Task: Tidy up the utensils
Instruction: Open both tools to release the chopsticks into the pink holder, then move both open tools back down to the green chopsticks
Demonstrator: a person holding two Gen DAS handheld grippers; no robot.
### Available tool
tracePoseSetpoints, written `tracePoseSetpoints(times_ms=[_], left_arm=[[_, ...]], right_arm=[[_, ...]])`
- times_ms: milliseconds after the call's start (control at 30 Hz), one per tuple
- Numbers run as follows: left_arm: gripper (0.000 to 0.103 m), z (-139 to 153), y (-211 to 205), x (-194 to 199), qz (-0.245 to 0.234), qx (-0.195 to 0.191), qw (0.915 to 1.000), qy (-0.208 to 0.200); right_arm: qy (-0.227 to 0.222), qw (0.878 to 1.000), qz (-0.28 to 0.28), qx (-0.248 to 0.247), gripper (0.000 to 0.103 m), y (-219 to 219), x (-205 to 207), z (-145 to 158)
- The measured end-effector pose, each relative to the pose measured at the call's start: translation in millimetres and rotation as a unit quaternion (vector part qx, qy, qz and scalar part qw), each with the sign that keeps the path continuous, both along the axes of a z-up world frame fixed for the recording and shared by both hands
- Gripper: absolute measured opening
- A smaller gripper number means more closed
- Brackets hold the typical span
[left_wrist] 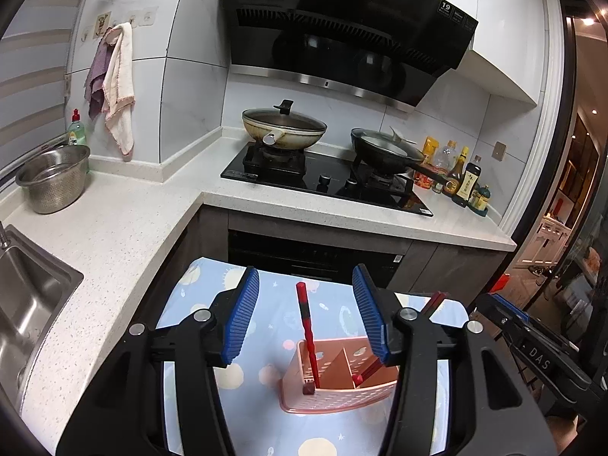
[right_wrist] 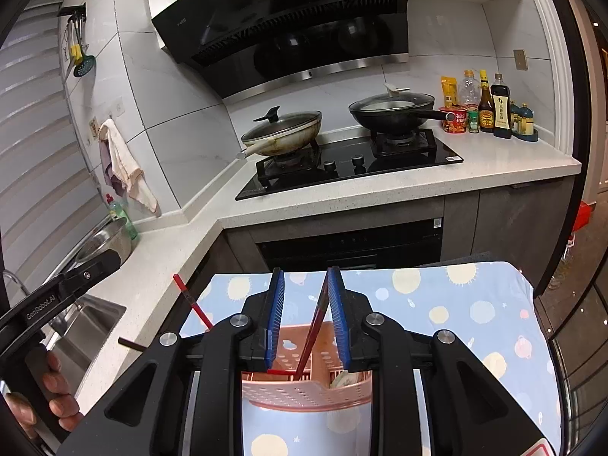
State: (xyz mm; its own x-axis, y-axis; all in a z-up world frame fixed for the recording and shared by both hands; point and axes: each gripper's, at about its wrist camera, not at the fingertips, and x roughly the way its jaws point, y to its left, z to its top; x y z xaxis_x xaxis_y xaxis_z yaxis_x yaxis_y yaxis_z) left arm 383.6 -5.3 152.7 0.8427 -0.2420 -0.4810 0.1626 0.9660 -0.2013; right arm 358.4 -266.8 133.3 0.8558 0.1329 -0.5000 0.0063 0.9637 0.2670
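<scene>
We see pink basket (left_wrist: pixel 334 387) below and between left gripper (left_wrist: pixel 306 311) jaws, on blue patterned cloth (left_wrist: pixel 273 319). Left jaws about half open, holding nothing; red chopstick (left_wrist: pixel 307 336) stands free between them, foot in basket's left compartment. Right gripper (right_wrist: pixel 306 315) jaws narrowly parted; second chopstick (right_wrist: pixel 313 336) leans against right pad, foot in basket; grip or mere contact, we cannot tell.

We see a bright, sharp kitchen; the range hood (left_wrist: pixel 342 38) shines, and the round, dark edges bend everything.
</scene>
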Motion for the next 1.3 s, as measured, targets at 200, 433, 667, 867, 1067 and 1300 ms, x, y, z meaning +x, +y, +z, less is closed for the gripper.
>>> tracePoseSetpoints(times_ms=[200,433,667,867,1067,1300], left_arm=[[0.049,-3,3,-11,0.001,0.002,1.0000,0.003],[0.049,-12,7,-35,0.001,0.009,0.9999,0.011],[0.049,-34,13,-73,-0.001,0.016,0.9993,0.034],[0.049,-67,15,-117,-0.006,0.035,0.9974,0.062],[0.049,-105,20,-164,-0.003,0.046,0.9942,0.097],[0.049,-149,17,-214,-0.014,0.063,0.9882,0.139]], right_arm=[[0.006,1.000,0.004,-0.006,0.024,4,-15,-3],[0.020,1.000,0.013,-0.014,0.024,10,-48,-15],[0.042,0.999,0.022,-0.027,0.024,17,-96,-33],[0.080,0.996,0.031,-0.036,0.024,25,-150,-67],[0.124,0.990,0.035,-0.053,0.024,34,-204,-105],[0.177,0.982,0.045,-0.049,0.024,43,-252,-153]])
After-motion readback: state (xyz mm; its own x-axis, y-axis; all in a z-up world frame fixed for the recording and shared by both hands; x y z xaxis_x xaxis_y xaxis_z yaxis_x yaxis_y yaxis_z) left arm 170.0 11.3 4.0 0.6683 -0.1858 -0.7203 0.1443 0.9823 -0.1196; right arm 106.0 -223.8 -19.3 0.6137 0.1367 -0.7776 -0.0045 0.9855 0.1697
